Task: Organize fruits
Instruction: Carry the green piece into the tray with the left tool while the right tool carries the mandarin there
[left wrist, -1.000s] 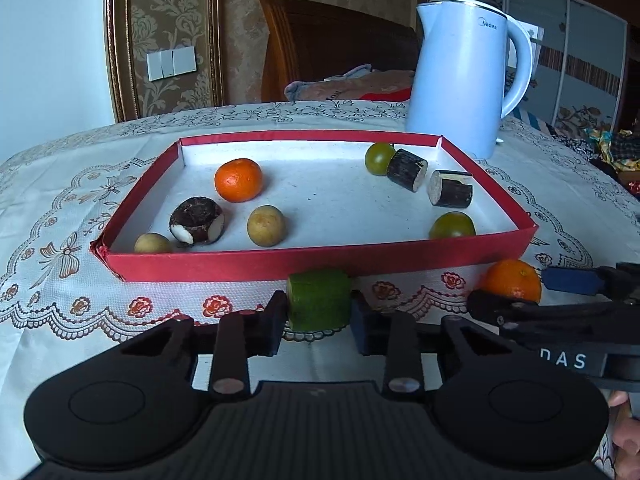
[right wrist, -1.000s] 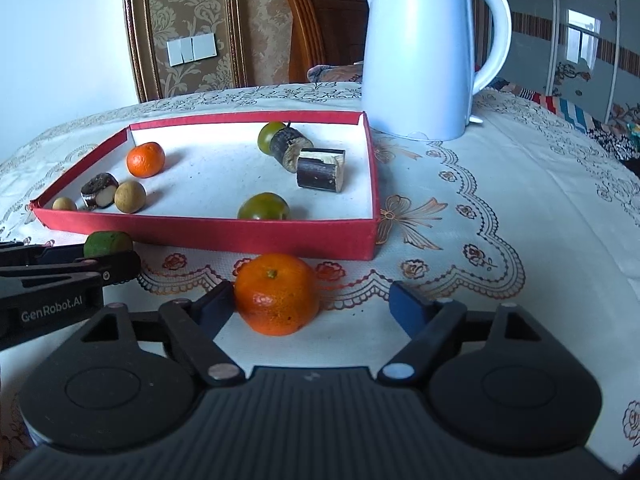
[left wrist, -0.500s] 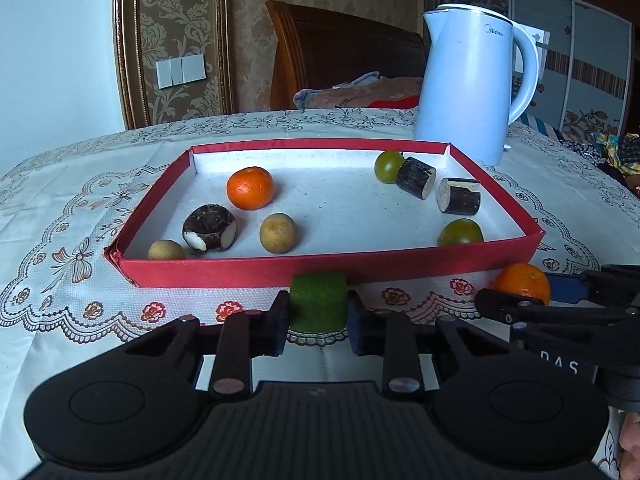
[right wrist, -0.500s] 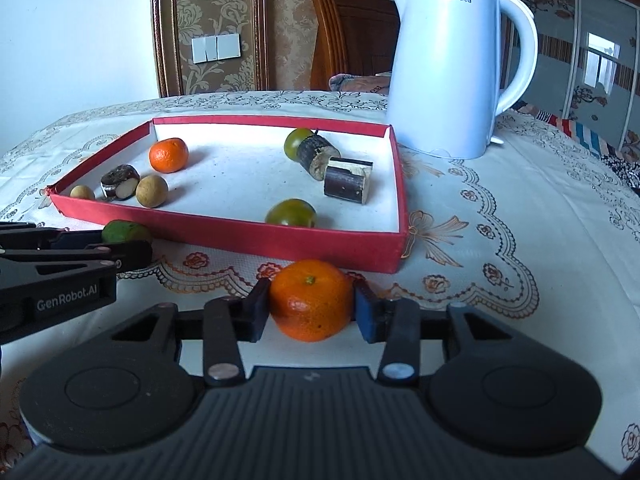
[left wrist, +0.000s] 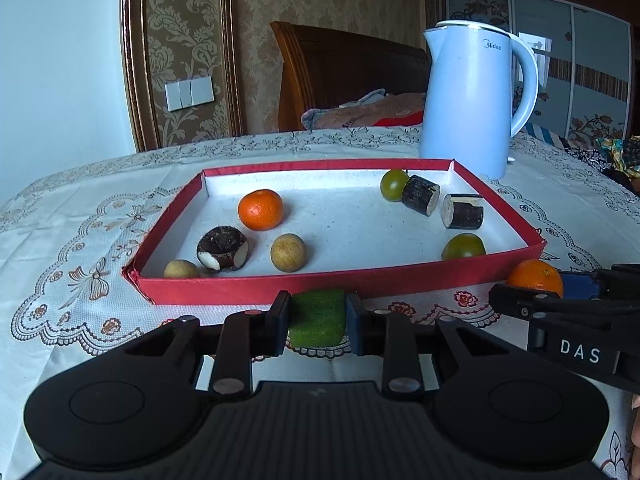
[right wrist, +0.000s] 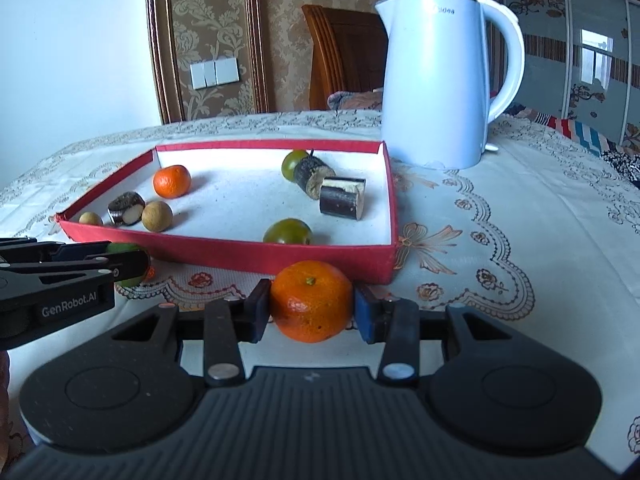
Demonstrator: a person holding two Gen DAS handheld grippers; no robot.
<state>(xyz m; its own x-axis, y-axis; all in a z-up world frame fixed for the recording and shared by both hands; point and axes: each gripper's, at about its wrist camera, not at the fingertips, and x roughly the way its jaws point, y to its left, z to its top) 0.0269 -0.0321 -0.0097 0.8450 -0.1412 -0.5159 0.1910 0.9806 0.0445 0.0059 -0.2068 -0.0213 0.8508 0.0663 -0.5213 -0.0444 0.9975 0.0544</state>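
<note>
My left gripper (left wrist: 317,318) is shut on a green fruit (left wrist: 317,320), held just in front of the near wall of the red tray (left wrist: 260,286). In the right wrist view my right gripper (right wrist: 312,308) is shut on an orange tangerine (right wrist: 312,300), close to the tray's near right corner (right wrist: 384,268). The same tangerine (left wrist: 534,276) and right gripper show at the right edge of the left wrist view. Inside the tray lie another tangerine (left wrist: 261,210), two brown round fruits, a dark water chestnut (left wrist: 222,248), two green fruits and two dark cane pieces (left wrist: 462,211).
A white electric kettle (left wrist: 472,104) stands behind the tray's far right corner. The table wears a white lace cloth (right wrist: 500,240), with bare cloth to the right of the tray. A wooden chair (left wrist: 340,68) stands behind the table.
The right gripper's jaws closed onto the tangerine, which had sat loose between them. Both grippers have lifted and tipped up a little with their fruits; the left grip tightened on the green fruit.
</note>
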